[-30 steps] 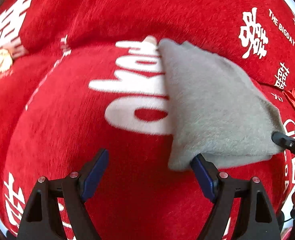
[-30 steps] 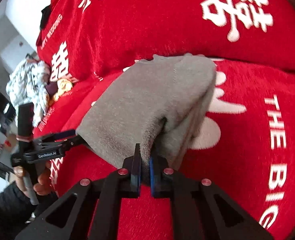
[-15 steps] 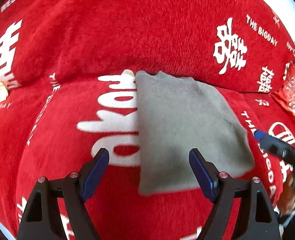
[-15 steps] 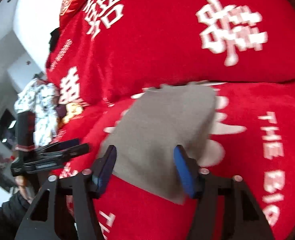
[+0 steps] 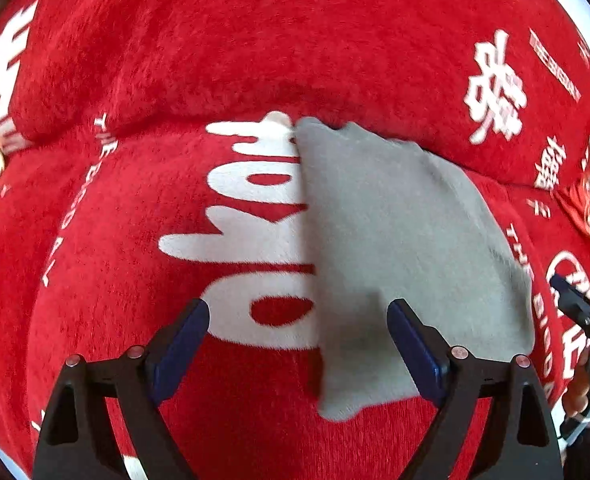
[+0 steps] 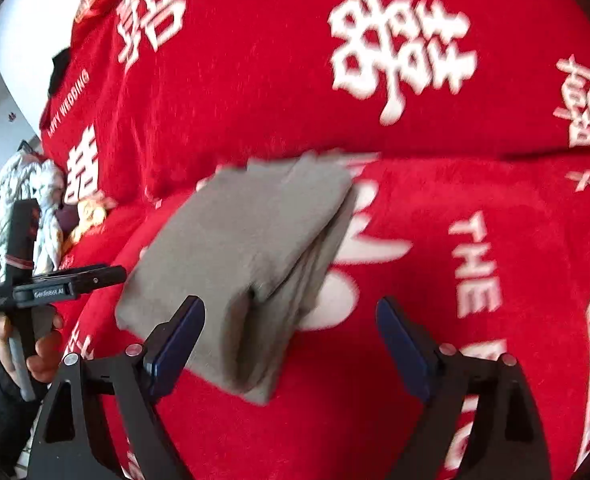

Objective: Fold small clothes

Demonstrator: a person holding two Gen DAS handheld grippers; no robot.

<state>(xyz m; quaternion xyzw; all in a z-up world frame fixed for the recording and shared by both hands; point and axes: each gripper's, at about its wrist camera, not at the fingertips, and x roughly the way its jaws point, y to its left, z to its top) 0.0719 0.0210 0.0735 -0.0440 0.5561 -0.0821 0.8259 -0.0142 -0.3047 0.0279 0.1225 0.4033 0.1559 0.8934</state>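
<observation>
- The folded grey garment (image 6: 251,248) lies flat on a red blanket (image 6: 435,208), its layered edges showing at 5 o'clock in the right wrist view.
- The blanket's white print reads "THE BIGDAY" and "HAPPY WEDDING", beside double-happiness characters.
- The right gripper (image 6: 291,340) is spread wide, grasping nothing, over the garment's near corner.
- The left gripper (image 5: 299,344) is likewise released; "GenRobot.AI" is printed on its side.

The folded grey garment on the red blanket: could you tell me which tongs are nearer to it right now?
It is close; the left seems slightly nearer. The left tongs straddle the grey garment's near edge, open. The right tongs are open around its near corner. Neither grips it.
</observation>
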